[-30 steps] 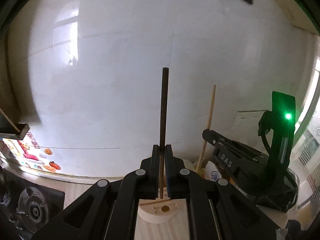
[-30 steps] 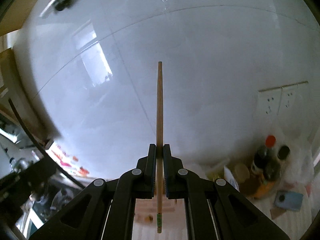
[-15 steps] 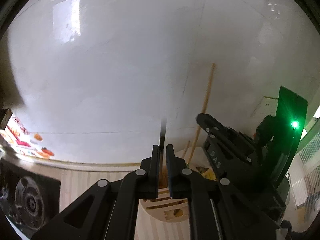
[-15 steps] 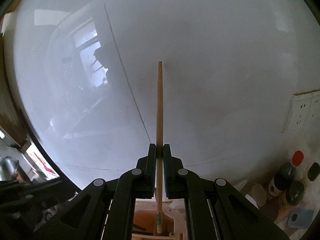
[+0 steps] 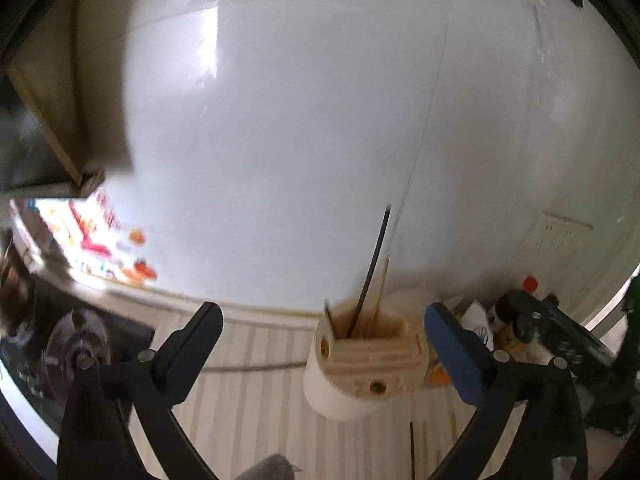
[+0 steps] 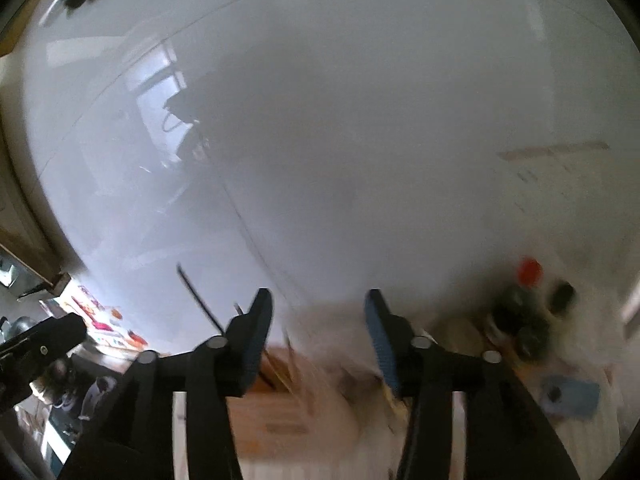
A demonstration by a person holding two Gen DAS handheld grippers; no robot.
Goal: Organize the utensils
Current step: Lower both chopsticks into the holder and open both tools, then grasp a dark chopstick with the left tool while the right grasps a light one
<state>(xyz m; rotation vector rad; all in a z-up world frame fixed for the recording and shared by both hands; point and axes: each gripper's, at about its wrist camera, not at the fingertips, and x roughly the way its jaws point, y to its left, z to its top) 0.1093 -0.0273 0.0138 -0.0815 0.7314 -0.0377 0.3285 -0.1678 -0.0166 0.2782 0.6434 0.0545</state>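
A cream utensil holder stands on the striped counter, ahead of and between the fingers of my left gripper. A dark chopstick and a pale wooden chopstick stand in it, leaning on the wall. The left jaws are opening wide and touch nothing. In the right wrist view the holder is a blur below my right gripper. Those jaws are opening too, with nothing gripped. The dark chopstick shows to their left.
White tiled wall close behind. A black stove burner sits at the left. Bottles, one with a red cap, and a blue object crowd the right corner. The other gripper's body is near the holder's right side.
Both grippers were shut on upright chopsticks; now both stand open and the chopsticks rest in the holder. Both views have dropped and the right one is blurred by motion.
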